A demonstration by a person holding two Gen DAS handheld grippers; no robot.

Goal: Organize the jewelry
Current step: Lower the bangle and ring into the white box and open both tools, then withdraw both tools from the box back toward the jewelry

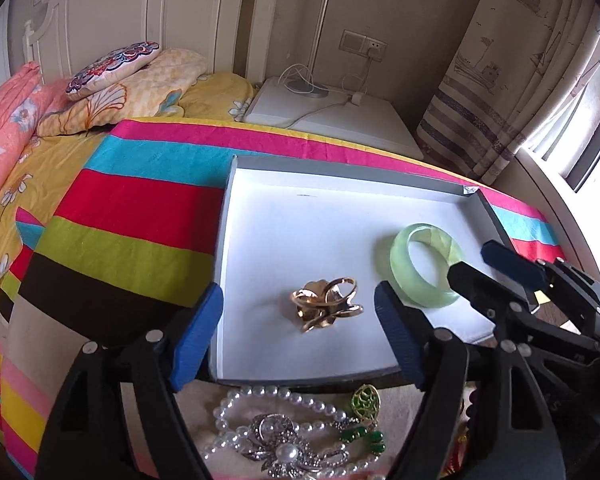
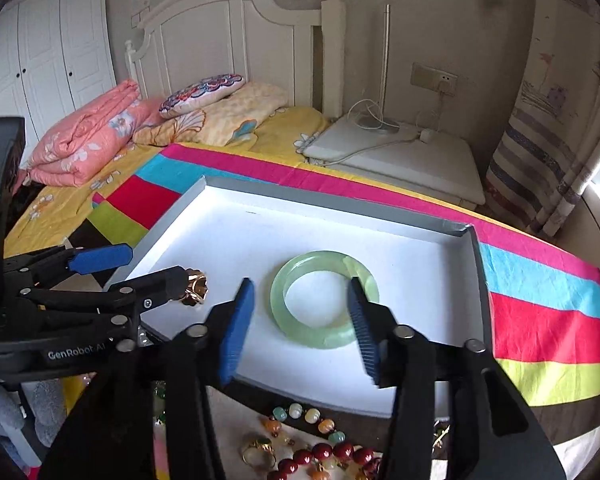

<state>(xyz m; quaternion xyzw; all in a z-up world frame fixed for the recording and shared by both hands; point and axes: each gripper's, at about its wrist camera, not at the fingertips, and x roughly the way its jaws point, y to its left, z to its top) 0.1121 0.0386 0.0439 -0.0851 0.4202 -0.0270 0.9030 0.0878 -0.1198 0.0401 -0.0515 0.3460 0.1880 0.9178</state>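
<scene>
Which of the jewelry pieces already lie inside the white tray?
Two: the green bangle and the gold brooch. The pearl necklace and the red beads lie outside the tray, on the cloth.

Both wrist views look closely down over the white tray (image 1: 236, 208) toward the headboard (image 2: 228, 40).

A home bedroom: a white wooden headboard (image 2: 236, 36), folded pink floral quilt (image 2: 88, 136), white panelled wardrobe (image 2: 48, 56), white bedside cabinet (image 2: 412, 156) and ship-patterned curtain (image 1: 512, 80).
</scene>
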